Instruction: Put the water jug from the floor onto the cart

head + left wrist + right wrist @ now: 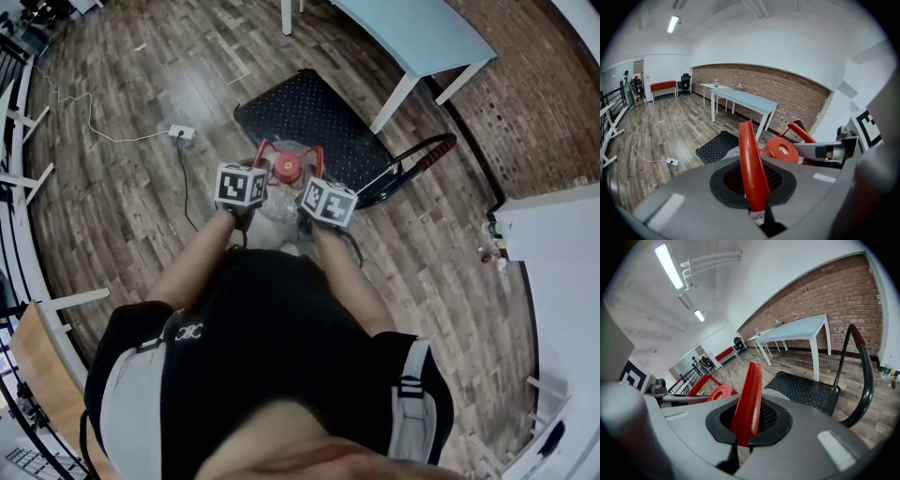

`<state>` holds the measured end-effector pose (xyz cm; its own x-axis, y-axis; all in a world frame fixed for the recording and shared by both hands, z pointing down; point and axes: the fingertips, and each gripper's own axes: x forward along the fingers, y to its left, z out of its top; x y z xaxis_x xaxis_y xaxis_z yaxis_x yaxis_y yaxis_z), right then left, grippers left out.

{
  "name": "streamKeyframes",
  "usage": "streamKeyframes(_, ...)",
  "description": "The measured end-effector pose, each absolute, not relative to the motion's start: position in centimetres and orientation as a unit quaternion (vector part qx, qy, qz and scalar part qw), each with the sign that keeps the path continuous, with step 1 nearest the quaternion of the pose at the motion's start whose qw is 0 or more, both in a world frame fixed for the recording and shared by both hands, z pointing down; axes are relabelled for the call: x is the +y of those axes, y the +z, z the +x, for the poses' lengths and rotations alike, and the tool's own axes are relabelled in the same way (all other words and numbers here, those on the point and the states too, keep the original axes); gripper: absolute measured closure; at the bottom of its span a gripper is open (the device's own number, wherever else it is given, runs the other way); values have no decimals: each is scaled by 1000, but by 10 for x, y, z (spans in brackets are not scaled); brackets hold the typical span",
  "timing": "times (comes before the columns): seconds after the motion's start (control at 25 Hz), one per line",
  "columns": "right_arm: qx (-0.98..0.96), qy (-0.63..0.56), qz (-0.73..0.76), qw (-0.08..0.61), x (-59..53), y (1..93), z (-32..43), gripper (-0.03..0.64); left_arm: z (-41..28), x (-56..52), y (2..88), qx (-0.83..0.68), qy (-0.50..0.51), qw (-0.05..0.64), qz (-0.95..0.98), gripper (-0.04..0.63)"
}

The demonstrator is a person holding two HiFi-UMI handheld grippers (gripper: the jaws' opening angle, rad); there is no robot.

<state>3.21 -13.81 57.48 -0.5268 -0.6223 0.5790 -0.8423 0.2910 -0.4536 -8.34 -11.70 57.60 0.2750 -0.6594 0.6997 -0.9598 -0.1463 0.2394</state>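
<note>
Bare forearms [192, 267] reach down and forward together; grey left gripper [757, 192] and grey right gripper [744, 430] each pinch a red plastic handle [751, 164].

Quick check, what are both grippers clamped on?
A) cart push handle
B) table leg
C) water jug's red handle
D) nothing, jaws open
C: the left gripper and right gripper each have their jaws shut on one side of the red handle of the water jug.
</note>
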Motion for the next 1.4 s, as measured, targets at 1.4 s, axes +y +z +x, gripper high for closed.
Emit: streamKeyframes(1.4, -597, 453, 635, 190, -301, 673, 97, 601, -15, -342, 681, -303, 318, 357, 824, 578)
